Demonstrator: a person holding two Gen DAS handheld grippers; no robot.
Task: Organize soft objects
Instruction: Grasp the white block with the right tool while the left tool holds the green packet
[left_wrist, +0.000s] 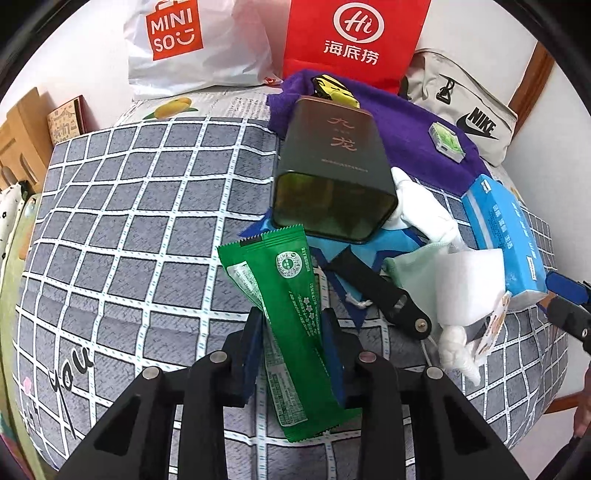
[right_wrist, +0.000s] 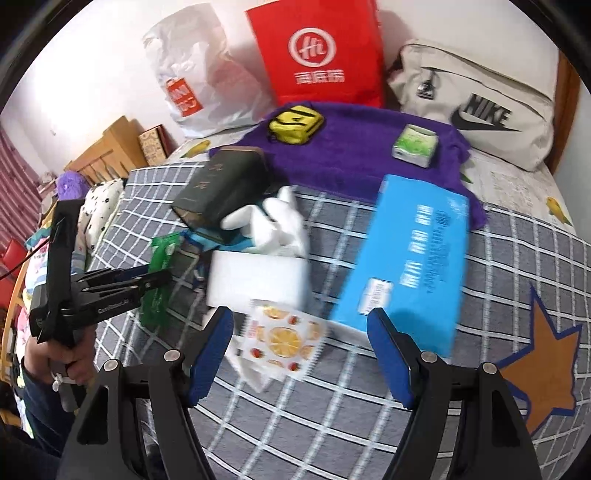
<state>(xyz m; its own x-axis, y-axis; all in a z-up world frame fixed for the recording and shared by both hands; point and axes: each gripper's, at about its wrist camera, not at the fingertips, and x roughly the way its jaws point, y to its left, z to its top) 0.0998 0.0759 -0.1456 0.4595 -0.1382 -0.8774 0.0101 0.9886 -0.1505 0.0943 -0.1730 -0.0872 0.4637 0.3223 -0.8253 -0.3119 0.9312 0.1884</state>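
My left gripper (left_wrist: 291, 319) is shut on a green snack packet (left_wrist: 280, 295) and holds it above the checked bedspread (left_wrist: 129, 221); the packet also shows in the right wrist view (right_wrist: 162, 273). My right gripper (right_wrist: 299, 325) is open and empty above a fruit-print packet (right_wrist: 282, 339) and a white foam block (right_wrist: 258, 277). A white cloth (right_wrist: 280, 225), a blue tissue box (right_wrist: 410, 266) and a dark tin (left_wrist: 332, 173) lie nearby. A purple towel (right_wrist: 362, 147) lies behind them.
A Miniso bag (left_wrist: 184, 44), a red paper bag (left_wrist: 351, 37) and a Nike bag (right_wrist: 476, 107) stand at the back wall. A yellow pouch (right_wrist: 295, 123) and a small green pack (right_wrist: 415, 146) sit on the towel. A black strap (left_wrist: 376, 291) lies right of the packet.
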